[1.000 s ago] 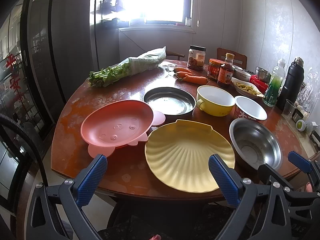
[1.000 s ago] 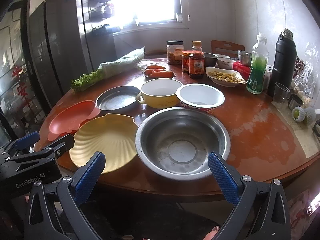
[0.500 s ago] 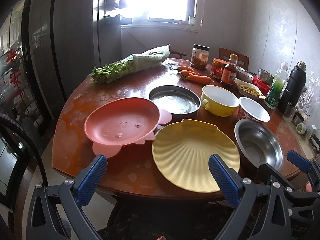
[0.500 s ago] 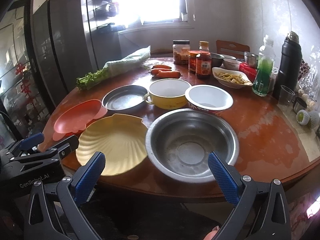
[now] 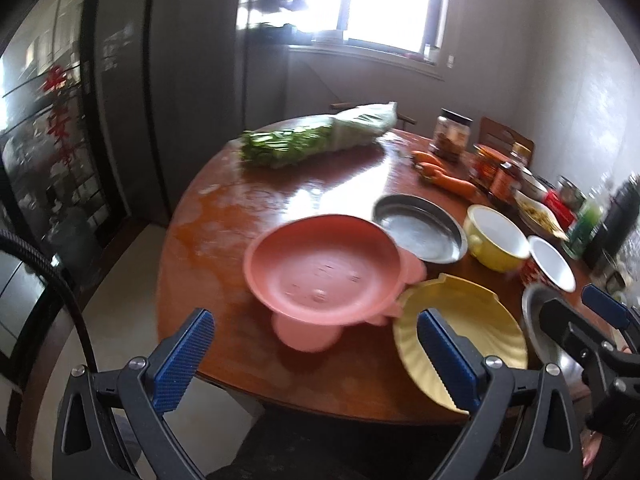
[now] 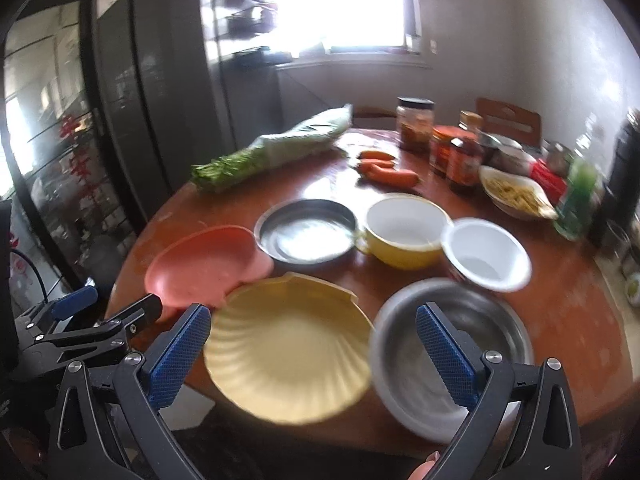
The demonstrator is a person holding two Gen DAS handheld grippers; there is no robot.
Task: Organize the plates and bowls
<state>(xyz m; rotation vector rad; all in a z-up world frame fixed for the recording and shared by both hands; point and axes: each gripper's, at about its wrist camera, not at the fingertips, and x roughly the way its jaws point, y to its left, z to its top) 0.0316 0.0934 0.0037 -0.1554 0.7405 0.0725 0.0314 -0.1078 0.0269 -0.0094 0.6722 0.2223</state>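
On the round wooden table (image 5: 224,240) lie a pink plate (image 5: 320,276), a yellow shell-shaped plate (image 6: 288,344), a flat metal plate (image 6: 306,232), a yellow handled bowl (image 6: 404,228), a white bowl (image 6: 486,256) and a big steel bowl (image 6: 496,320). My left gripper (image 5: 315,320) hangs open just off the table's near edge, facing the pink plate. My right gripper (image 6: 312,316) is open too, in front of the shell plate and steel bowl. Neither holds anything. Each gripper shows in the other's view: the right gripper (image 5: 580,310) and the left gripper (image 6: 116,302).
A bag of greens (image 5: 320,140) and carrots (image 5: 444,176) lie at the back. Jars (image 6: 416,124), sauce bottles (image 6: 464,164), a dish of food (image 6: 516,196), a green bottle (image 6: 576,200) and a black flask (image 6: 624,168) crowd the back right. A chair (image 6: 508,120) stands behind.
Both grippers have swung left, blurring the views. The left one now faces the pink plate, the right one the shell plate. The dishes lie where they were.
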